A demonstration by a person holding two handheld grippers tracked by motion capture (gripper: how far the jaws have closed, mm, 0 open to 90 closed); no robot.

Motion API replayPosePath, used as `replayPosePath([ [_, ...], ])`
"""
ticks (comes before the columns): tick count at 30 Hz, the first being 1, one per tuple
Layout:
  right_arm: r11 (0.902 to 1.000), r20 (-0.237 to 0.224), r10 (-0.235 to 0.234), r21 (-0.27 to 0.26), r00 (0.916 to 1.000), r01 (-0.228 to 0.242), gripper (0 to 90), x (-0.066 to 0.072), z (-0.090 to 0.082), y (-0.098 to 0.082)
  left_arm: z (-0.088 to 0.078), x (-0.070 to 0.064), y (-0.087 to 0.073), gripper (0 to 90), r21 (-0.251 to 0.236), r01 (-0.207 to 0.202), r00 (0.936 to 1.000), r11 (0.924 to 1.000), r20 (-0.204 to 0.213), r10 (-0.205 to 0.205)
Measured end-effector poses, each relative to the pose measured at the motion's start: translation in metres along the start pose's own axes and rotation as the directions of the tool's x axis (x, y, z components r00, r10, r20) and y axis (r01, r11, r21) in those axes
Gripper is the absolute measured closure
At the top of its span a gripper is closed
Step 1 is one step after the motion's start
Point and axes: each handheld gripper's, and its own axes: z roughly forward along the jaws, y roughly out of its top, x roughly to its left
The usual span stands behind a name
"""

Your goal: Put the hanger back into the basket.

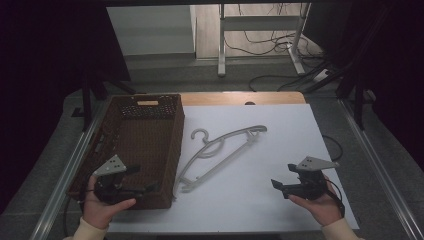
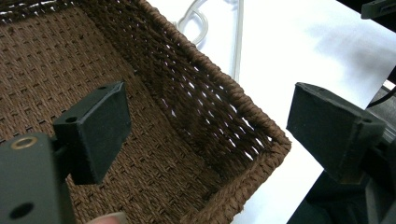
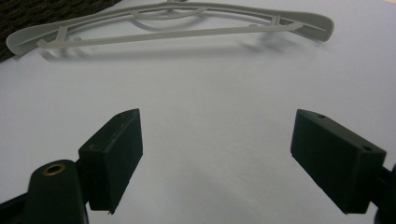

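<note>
A brown wicker basket (image 1: pixel 145 135) stands at the left of the white tabletop (image 1: pixel 285 130), with nothing inside it. Just right of it a pale grey plastic hanger (image 1: pixel 220 150) lies flat, hook toward the basket. My left gripper (image 1: pixel 142 179) hovers open over the basket's near right corner. In the left gripper view (image 2: pixel 212 121) its jaws straddle the basket wall (image 2: pixel 219 74) without touching, and the hanger (image 2: pixel 238 42) lies beyond. My right gripper (image 1: pixel 284 176) is open above bare tabletop at the near right. Its own view (image 3: pixel 217 140) looks at the hanger (image 3: pixel 177 35) farther off.
Metal rails (image 1: pixel 380 170) run along both sides of the table. A strip of wooden tabletop (image 1: pixel 240 98) shows behind the white sheet. Beyond it are white desk legs (image 1: pixel 221 50) and cables (image 1: pixel 280 45) on the floor. Dark curtains close in both sides.
</note>
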Motion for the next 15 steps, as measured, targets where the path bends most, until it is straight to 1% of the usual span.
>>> replayPosePath([
  [15,0.9998,0.002,0.000,0.018,1.0000,0.000,16.2,0.0005,0.0018,0.0032,-0.0003,-0.0013,0.0004,13.6,0.005,-0.005,1.0000,1.0000,0.004,0.005],
])
